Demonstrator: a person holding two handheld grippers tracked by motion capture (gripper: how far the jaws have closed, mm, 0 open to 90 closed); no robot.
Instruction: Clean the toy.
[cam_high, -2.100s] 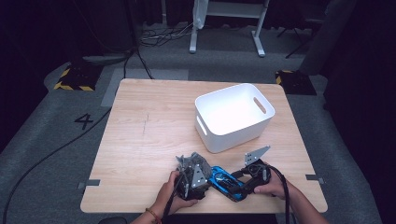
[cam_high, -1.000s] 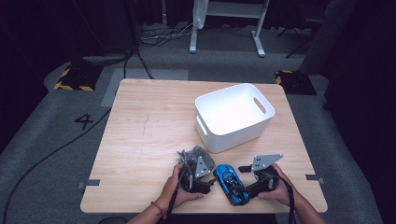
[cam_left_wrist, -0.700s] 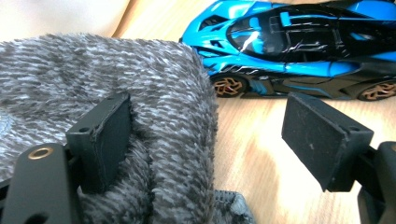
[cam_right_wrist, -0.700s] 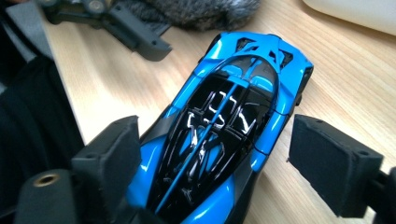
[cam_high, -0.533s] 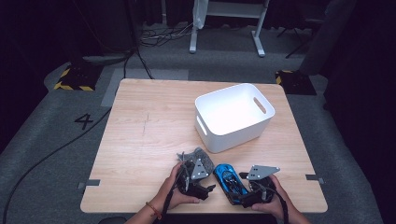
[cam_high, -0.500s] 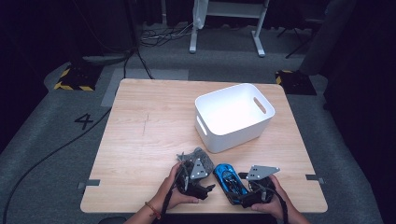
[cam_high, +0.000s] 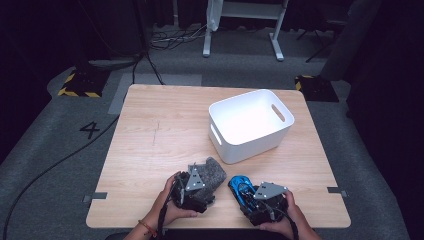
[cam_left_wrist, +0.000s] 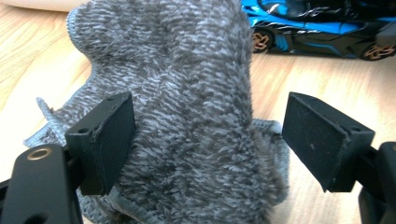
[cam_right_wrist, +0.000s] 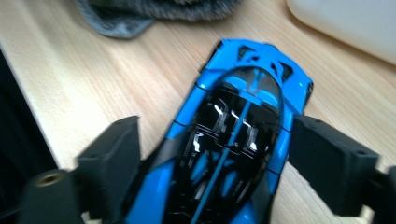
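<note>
Left gripper view has the left gripper (cam_left_wrist: 205, 140) spread wide around a grey knitted cloth (cam_left_wrist: 187, 102); its jaws have just been opening, one pad brushing the fabric. Right gripper (cam_right_wrist: 219, 172) straddles a blue toy car (cam_right_wrist: 233, 144), jaws closing slightly, gaps either side. White bin (cam_high: 250, 125) stands beyond on the table (cam_high: 150, 125). Both hands have drawn nearer the table's front edge than a second ago.
</note>
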